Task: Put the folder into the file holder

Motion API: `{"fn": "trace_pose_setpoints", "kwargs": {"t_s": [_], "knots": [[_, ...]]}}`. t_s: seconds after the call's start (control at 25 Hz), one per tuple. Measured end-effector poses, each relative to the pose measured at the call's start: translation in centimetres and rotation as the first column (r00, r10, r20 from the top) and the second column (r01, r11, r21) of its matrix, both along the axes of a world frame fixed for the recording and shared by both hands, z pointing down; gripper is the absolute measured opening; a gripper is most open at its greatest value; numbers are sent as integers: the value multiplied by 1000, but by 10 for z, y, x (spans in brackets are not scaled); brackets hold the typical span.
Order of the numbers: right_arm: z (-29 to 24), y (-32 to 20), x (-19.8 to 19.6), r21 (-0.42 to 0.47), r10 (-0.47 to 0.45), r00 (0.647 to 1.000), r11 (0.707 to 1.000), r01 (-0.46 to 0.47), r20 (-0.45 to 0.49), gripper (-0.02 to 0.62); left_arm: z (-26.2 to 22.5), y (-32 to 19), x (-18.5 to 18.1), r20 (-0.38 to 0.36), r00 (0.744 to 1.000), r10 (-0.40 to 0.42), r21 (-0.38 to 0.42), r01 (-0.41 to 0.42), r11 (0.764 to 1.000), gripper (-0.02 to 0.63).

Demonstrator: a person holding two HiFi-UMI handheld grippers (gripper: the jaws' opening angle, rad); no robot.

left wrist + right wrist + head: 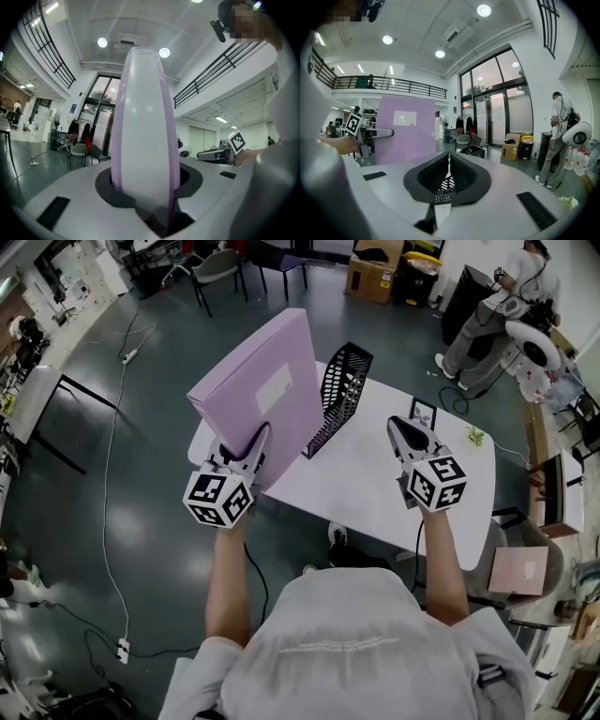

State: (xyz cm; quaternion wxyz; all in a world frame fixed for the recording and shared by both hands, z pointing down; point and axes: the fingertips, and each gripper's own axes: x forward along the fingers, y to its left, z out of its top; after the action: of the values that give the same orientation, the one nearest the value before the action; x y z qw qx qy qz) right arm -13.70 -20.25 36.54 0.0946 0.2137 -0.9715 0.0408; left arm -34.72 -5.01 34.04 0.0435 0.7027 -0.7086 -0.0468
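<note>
A large purple folder (267, 390) hangs upright and a little tilted above the left end of the white table (375, 493). My left gripper (255, 444) is shut on its lower edge. In the left gripper view the folder's white and purple spine (145, 117) fills the gap between the jaws. The black mesh file holder (342, 390) stands on the table just right of the folder, with nothing in it. My right gripper (406, 432) is shut and holds nothing, over the table's right half. The right gripper view shows the folder (408, 136) at left and the file holder (472, 151) ahead.
A small black frame (423, 412) and a small green thing (476, 437) lie near the table's far right. A pink box (520, 568) rests on a seat at right. Chairs (220, 268), cardboard boxes (372, 273) and a standing person (487, 320) are beyond the table.
</note>
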Motion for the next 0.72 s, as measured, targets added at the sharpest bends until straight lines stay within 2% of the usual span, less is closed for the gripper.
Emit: {"fn": "trace_pose_setpoints", "kwargs": {"t_s": [0.32, 0.72], "knots": [[4, -45, -26, -86, -28, 999, 996, 32, 42, 26, -12, -64, -13, 42, 999, 34, -2, -34, 999, 173], [18, -92, -32, -99, -25, 999, 995, 29, 43, 26, -2, -134, -13, 56, 997, 51, -3, -50, 999, 173]]}}
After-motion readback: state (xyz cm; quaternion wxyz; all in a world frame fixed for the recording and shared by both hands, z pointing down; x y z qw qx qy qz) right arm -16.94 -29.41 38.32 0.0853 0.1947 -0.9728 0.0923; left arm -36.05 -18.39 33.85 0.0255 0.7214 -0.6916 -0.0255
